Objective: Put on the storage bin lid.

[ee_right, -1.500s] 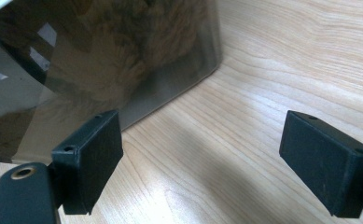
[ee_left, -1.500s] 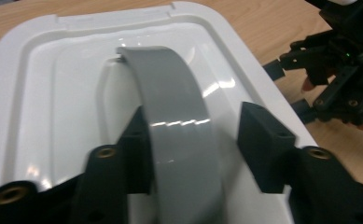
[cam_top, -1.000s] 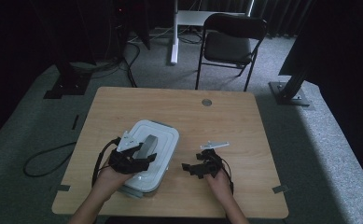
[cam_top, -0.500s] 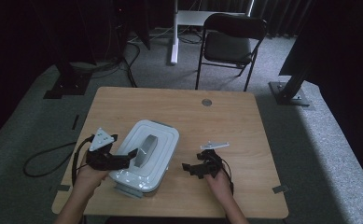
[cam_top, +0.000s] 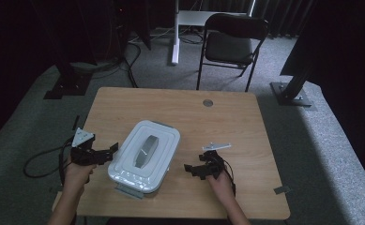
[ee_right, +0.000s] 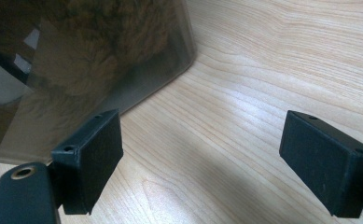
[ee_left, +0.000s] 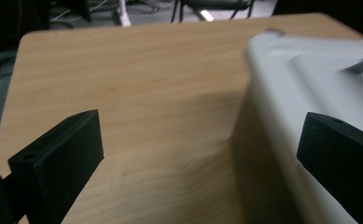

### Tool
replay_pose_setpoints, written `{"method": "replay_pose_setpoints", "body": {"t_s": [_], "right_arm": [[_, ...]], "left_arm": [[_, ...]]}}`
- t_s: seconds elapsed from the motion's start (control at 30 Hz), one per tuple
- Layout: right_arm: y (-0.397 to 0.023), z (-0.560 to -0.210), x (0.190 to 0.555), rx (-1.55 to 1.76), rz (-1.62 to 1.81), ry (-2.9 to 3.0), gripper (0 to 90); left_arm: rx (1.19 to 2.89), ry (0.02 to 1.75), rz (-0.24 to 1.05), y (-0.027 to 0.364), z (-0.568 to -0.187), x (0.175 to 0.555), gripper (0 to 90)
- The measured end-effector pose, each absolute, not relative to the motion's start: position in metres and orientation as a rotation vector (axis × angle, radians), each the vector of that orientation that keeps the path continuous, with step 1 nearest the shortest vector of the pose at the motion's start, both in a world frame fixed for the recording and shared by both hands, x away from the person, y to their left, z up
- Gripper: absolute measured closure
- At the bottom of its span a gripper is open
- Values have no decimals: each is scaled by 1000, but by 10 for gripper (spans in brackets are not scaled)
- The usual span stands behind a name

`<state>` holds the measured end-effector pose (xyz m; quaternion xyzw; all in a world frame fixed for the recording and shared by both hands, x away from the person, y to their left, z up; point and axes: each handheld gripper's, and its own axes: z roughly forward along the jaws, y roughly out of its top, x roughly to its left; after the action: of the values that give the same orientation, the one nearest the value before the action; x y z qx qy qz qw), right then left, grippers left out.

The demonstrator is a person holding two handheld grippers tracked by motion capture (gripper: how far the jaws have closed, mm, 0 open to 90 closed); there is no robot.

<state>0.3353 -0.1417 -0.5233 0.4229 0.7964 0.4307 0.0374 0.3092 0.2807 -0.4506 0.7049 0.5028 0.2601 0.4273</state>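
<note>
A white-lidded container [cam_top: 145,154] with a grey handle in its lid lies at the front middle of the wooden table [cam_top: 217,122]. My left gripper [cam_top: 110,152] sits just left of it, open; its jaws have just been opening. In the left gripper view the left gripper [ee_left: 198,154] frames bare wood, with the container's white lid [ee_left: 310,79] beside the right jaw and no pad pressing on it. My right gripper [cam_top: 192,169] rests to the container's right, open. The right gripper [ee_right: 207,158] has bare wood between its jaws, and the container's clear wall [ee_right: 100,60] shows something brown and furry inside.
A round hole cover [cam_top: 208,102] sits near the table's far edge. A black folding chair [cam_top: 231,42] stands beyond the table. A cable [cam_top: 39,159] loops off the table's left side onto the grey carpet. Dark stands flank the table at left and right.
My left gripper has come off the container's lid, moved left and slightly down to the table beside it, and its jaws have spread apart. The right gripper has stayed put.
</note>
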Motion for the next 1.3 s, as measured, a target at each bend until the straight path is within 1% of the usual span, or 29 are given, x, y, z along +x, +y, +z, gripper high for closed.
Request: {"method": "replay_pose_setpoints", "body": {"t_s": [0.1, 0.13, 0.33, 0.63, 0.9, 1.3], "right_arm": [[-142, -524, 335, 1304, 1324, 2445, 125], [-142, -524, 335, 1304, 1322, 2445, 125], [-143, -525, 335, 1303, 1319, 2444, 125], [-144, -525, 335, 1305, 1321, 2442, 125], [-145, -525, 335, 1309, 1321, 2437, 125], [-150, -529, 334, 1325, 1316, 2439, 125]], "left_arm": [[1756, 1278, 646, 285, -459, 312, 12], [1764, 1298, 641, 289, -469, 316, 12], [1773, 1339, 605, 297, -495, 325, 12], [1818, 1369, 549, 294, -525, 334, 12], [1857, 1327, 494, 276, -535, 337, 12], [1858, 1312, 471, 264, -537, 332, 22]]}}
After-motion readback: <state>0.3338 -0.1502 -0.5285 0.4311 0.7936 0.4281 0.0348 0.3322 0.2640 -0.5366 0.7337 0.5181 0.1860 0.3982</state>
